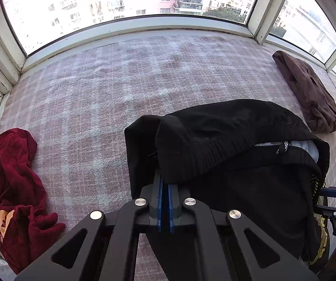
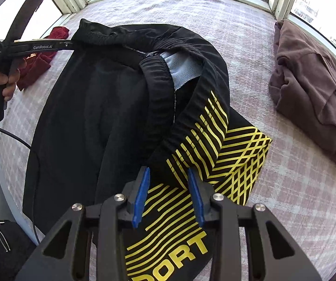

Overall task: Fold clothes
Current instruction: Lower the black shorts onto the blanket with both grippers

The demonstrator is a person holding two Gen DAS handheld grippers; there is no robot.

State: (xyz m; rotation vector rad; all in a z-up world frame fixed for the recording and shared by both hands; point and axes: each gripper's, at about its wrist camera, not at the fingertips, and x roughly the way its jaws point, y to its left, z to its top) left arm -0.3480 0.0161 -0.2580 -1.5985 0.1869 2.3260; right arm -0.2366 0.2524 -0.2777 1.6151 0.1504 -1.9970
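Left gripper (image 1: 164, 185): clamped on black shorts (image 1: 238, 154). Right gripper (image 2: 169, 178): jaws wide, empty. Brown garment (image 2: 313, 93) at two o'clock.

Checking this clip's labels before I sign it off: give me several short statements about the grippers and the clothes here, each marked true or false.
1. The left gripper is shut on the black shorts. True.
2. The right gripper is clamped shut on the fabric. False: its jaws stand open over the yellow-striped part.
3. A brown garment lies folded to the right of the shorts. True.
4. The red garment is neatly folded. False: it lies crumpled on the left.
5. The shorts carry blue stripes. False: the stripes are yellow.
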